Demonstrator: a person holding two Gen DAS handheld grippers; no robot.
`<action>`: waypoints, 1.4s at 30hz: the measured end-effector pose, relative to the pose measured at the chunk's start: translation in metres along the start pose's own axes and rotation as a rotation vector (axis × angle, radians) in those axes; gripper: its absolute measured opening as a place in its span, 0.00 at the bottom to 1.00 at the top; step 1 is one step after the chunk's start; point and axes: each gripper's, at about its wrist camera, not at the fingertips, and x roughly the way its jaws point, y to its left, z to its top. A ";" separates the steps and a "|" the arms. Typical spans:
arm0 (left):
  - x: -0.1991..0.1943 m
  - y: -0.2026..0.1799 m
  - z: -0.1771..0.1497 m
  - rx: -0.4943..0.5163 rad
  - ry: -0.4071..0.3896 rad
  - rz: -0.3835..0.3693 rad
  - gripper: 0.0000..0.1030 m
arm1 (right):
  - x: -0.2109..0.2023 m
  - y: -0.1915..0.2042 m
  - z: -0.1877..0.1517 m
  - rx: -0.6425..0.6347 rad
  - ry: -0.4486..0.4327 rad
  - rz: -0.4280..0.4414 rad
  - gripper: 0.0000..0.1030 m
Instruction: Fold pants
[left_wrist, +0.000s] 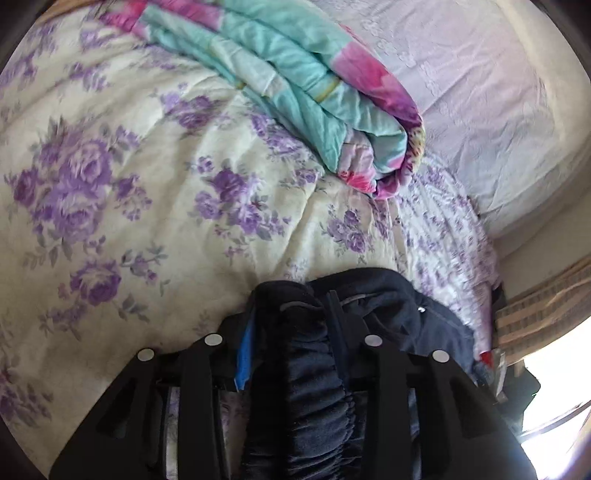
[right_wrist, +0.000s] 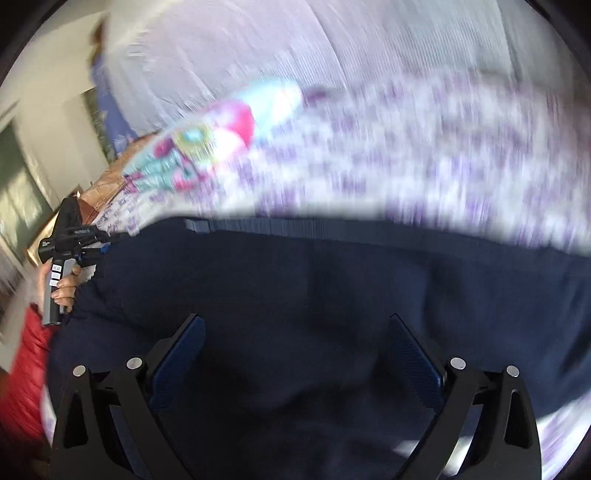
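The dark navy pants (right_wrist: 314, 288) lie spread on the floral bed cover. In the left wrist view my left gripper (left_wrist: 291, 314) is shut on the gathered elastic waistband of the pants (left_wrist: 314, 387), bunched between its fingers. In the right wrist view my right gripper (right_wrist: 295, 332) is open, its blue pads apart just above the flat navy cloth. The left gripper (right_wrist: 70, 240) and the hand that holds it show at the left edge of the pants. The right wrist view is blurred.
A cream bed cover with purple flowers (left_wrist: 129, 177) fills the bed. A folded teal and pink quilt (left_wrist: 295, 92) lies at the back, next to a pale lilac pillow (left_wrist: 480, 92). A red garment (right_wrist: 22, 369) shows at the left.
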 end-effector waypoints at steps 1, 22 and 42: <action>-0.001 -0.004 -0.001 0.021 -0.008 0.018 0.31 | -0.004 0.005 0.011 -0.050 -0.027 -0.005 0.97; -0.006 -0.003 0.000 0.052 -0.031 0.018 0.24 | 0.147 -0.020 0.072 -0.452 0.291 0.081 0.61; -0.100 -0.032 -0.046 0.109 -0.253 -0.210 0.16 | -0.048 0.085 -0.031 -0.590 0.004 -0.180 0.06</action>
